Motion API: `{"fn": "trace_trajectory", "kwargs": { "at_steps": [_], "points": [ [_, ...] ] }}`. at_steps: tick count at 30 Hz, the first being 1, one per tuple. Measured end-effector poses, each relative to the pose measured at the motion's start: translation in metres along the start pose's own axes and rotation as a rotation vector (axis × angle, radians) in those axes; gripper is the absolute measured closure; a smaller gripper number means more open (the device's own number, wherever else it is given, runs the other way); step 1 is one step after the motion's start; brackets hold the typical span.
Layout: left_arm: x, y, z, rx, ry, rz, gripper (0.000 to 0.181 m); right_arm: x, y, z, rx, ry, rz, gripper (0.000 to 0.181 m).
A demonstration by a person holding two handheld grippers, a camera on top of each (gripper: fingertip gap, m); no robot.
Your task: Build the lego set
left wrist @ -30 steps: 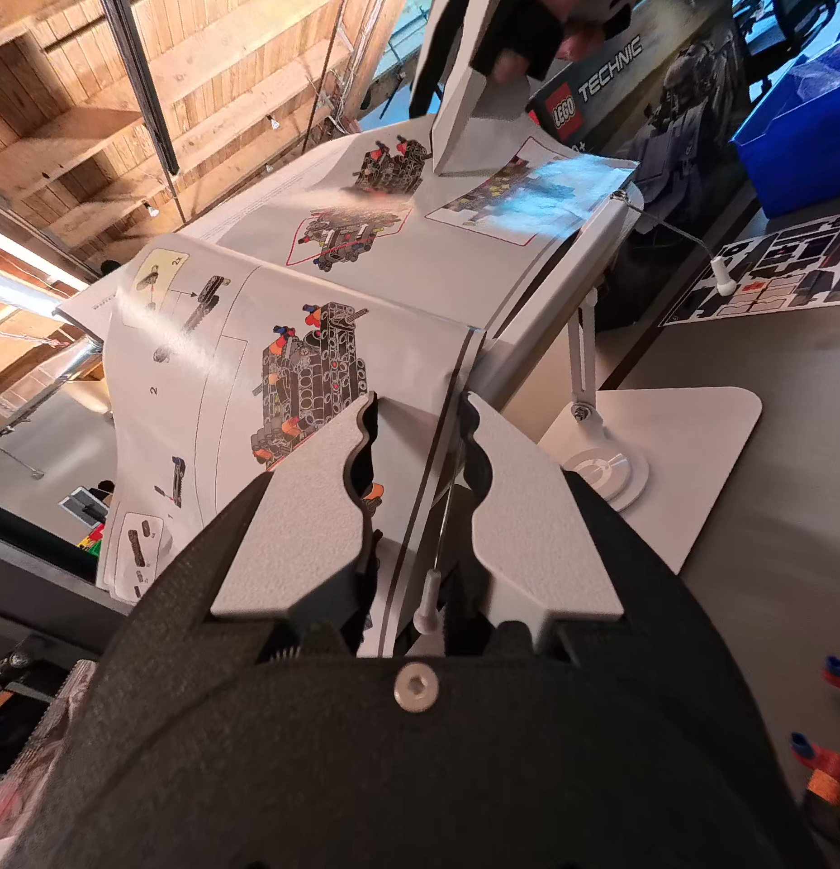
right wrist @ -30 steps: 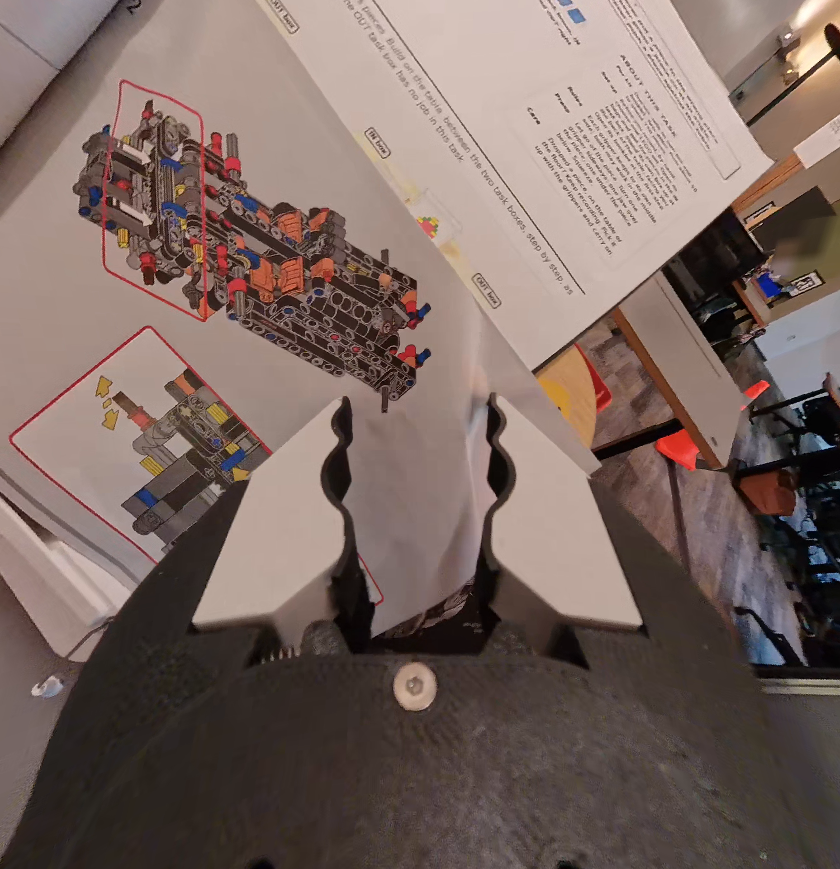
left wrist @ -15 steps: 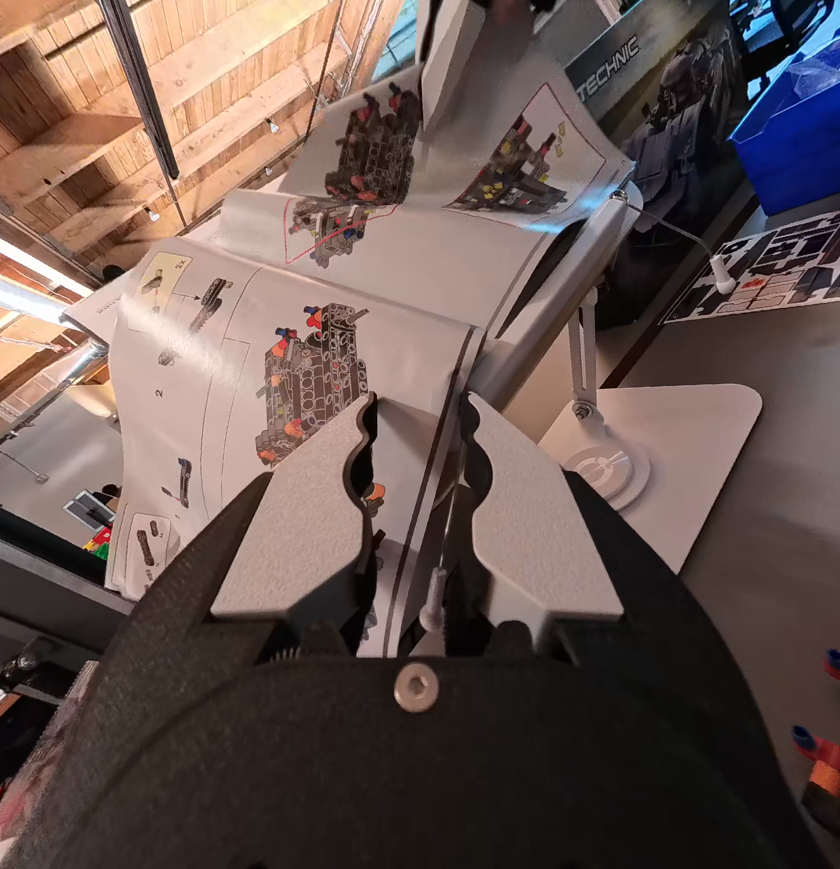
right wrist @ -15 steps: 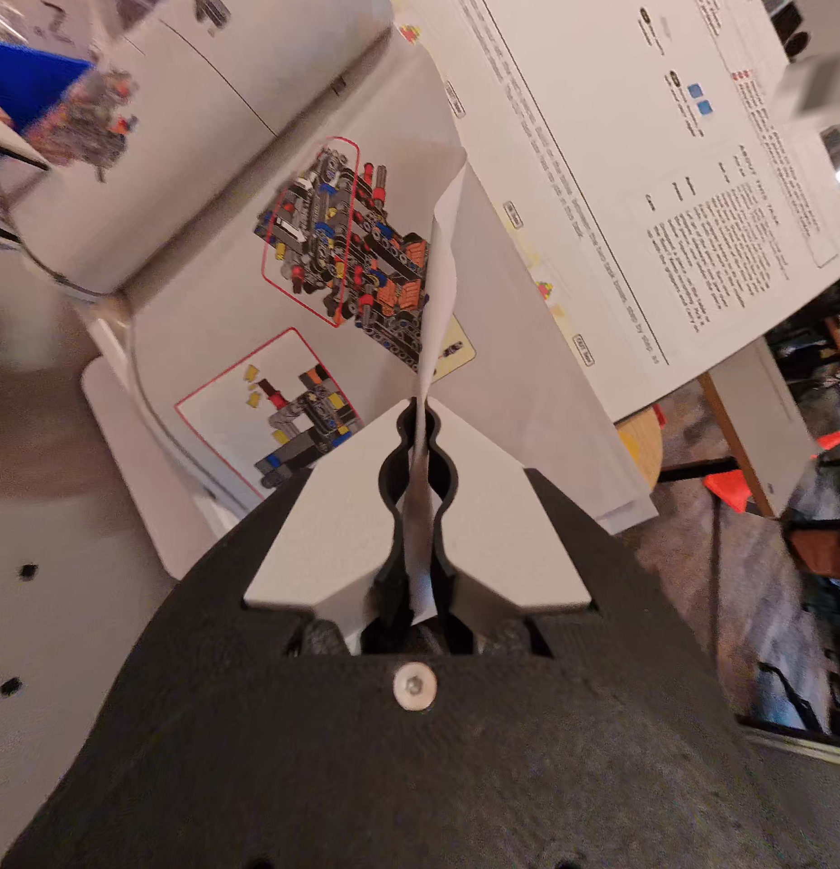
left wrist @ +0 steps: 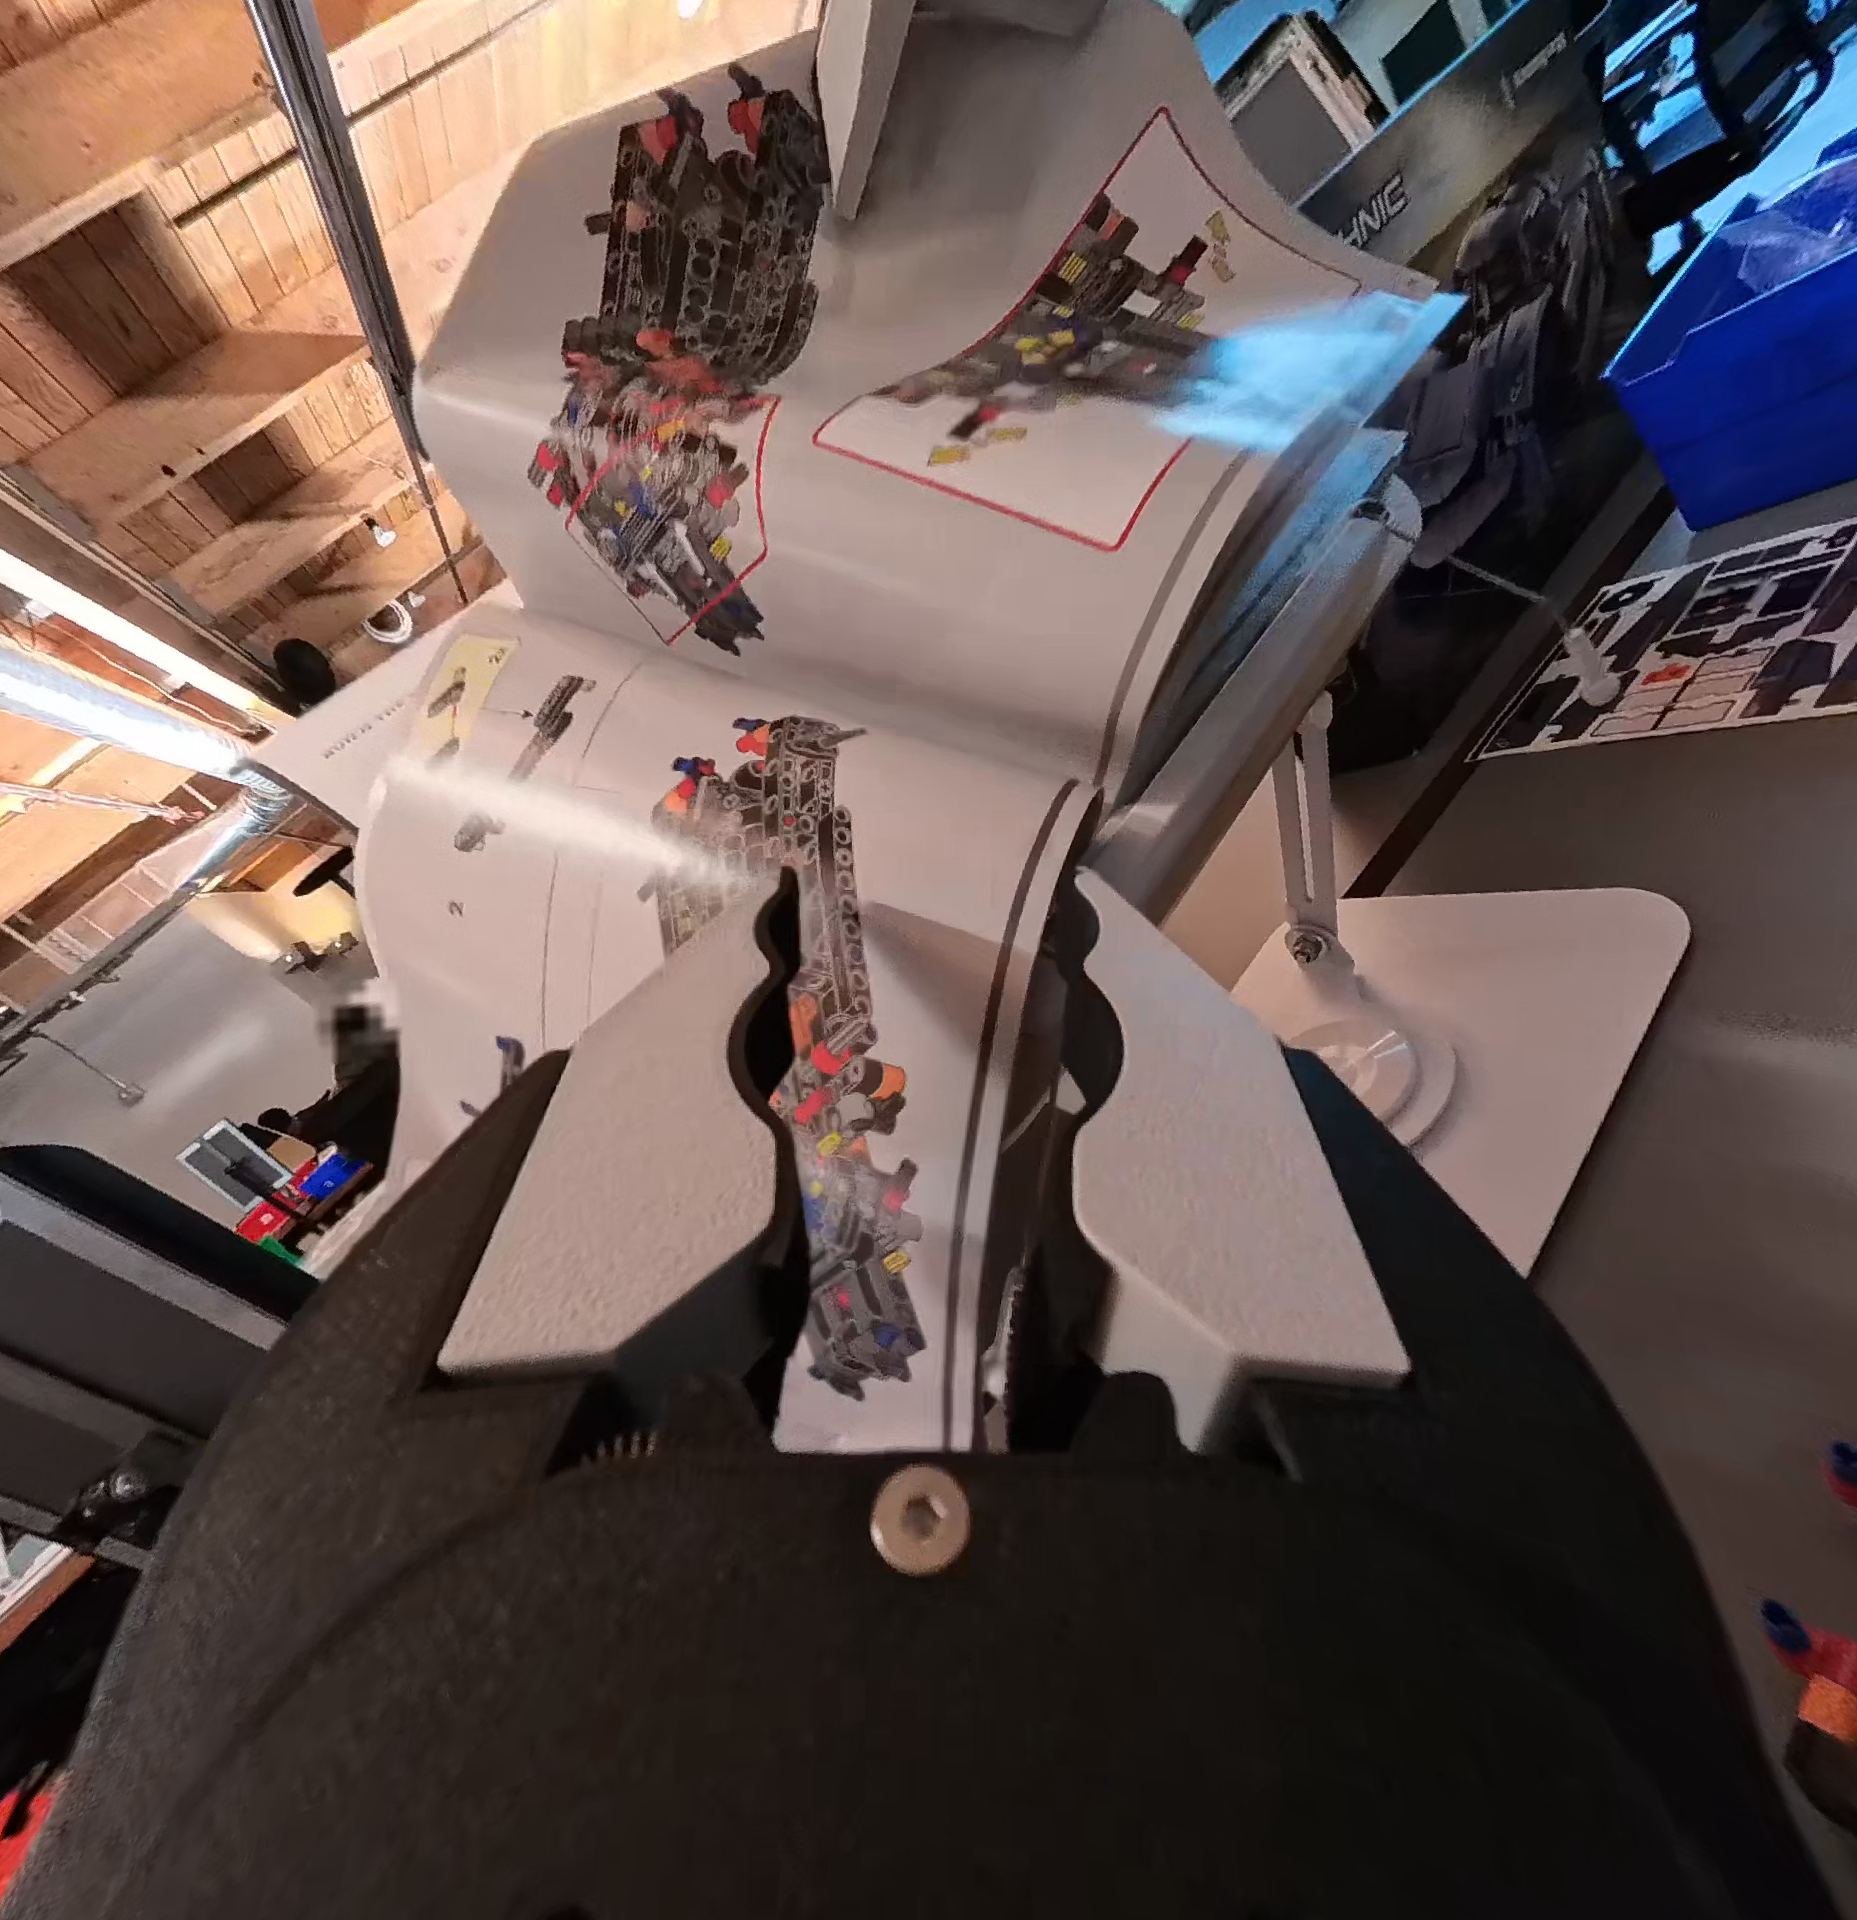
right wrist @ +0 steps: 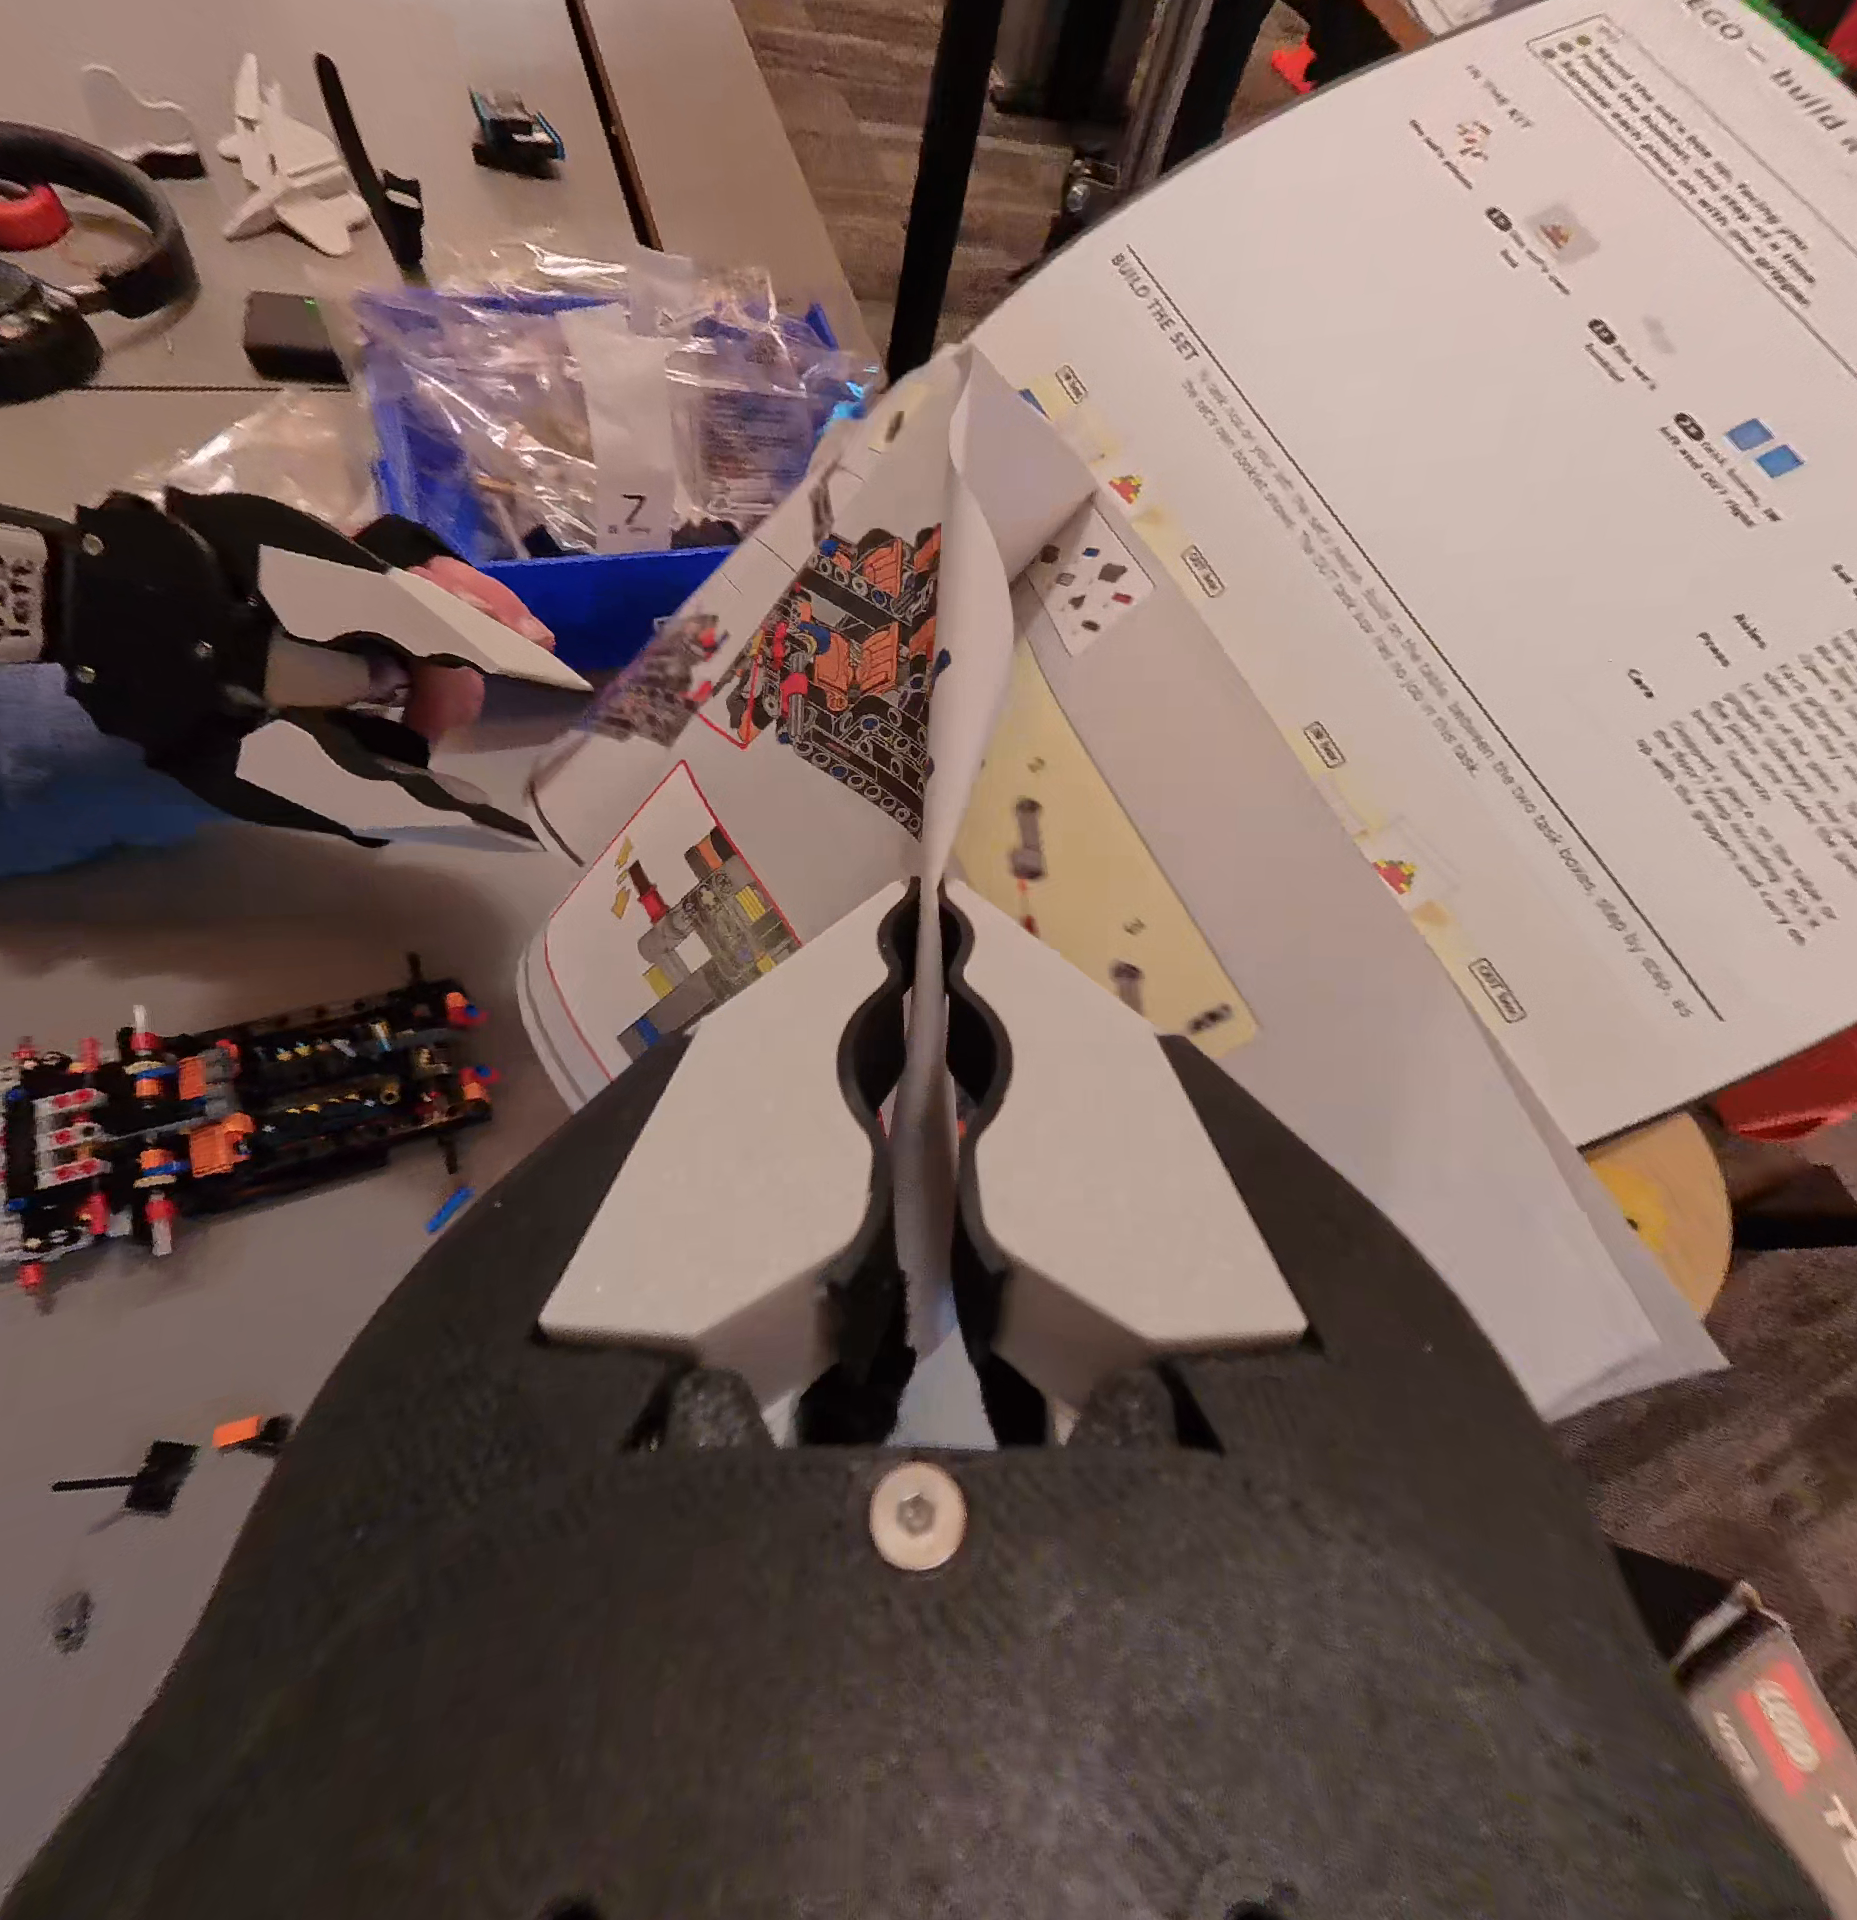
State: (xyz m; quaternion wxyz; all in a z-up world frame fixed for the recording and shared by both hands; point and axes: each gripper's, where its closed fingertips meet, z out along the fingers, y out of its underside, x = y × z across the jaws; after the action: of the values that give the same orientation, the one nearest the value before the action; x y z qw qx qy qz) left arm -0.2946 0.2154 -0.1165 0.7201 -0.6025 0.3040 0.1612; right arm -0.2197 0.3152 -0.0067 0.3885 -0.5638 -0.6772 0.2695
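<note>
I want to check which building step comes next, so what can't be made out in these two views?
- Turning page pinched by the right gripper: right wrist view sees it edge-on; the left wrist view is motion-blurred.
- Next page's parts panel: blurred, partly behind the fingers.
- Lego model: cut off at the left edge.
- Left gripper: open; its body hides the booklet's lower edge.

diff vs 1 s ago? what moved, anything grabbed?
Right hand-held gripper was open around the booklet page; it has shut on the page and lifted it, curling it over toward the left. Left hand-held gripper stayed open by the booklet's lower edge; the stand is unmoved.
</note>
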Motion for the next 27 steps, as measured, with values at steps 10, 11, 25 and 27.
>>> {"fn": "trace_trajectory", "kwargs": {
  "at_steps": [10,11,25,27],
  "points": [
    [0.008,-0.056,-0.002,0.092,-0.059,0.086,0.105,-0.023,-0.022,0.007,0.022,-0.076,0.023,0.181],
    [0.011,-0.058,0.000,0.082,-0.064,0.099,0.104,-0.025,-0.024,0.008,0.025,-0.083,0.023,0.181],
    [0.012,-0.070,0.003,0.090,-0.160,0.165,0.131,-0.034,-0.035,0.013,0.034,-0.104,0.028,0.181],
    [0.014,-0.074,0.000,0.109,-0.168,0.191,0.142,-0.035,-0.035,0.014,0.038,-0.109,0.031,0.181]
  ]
}}
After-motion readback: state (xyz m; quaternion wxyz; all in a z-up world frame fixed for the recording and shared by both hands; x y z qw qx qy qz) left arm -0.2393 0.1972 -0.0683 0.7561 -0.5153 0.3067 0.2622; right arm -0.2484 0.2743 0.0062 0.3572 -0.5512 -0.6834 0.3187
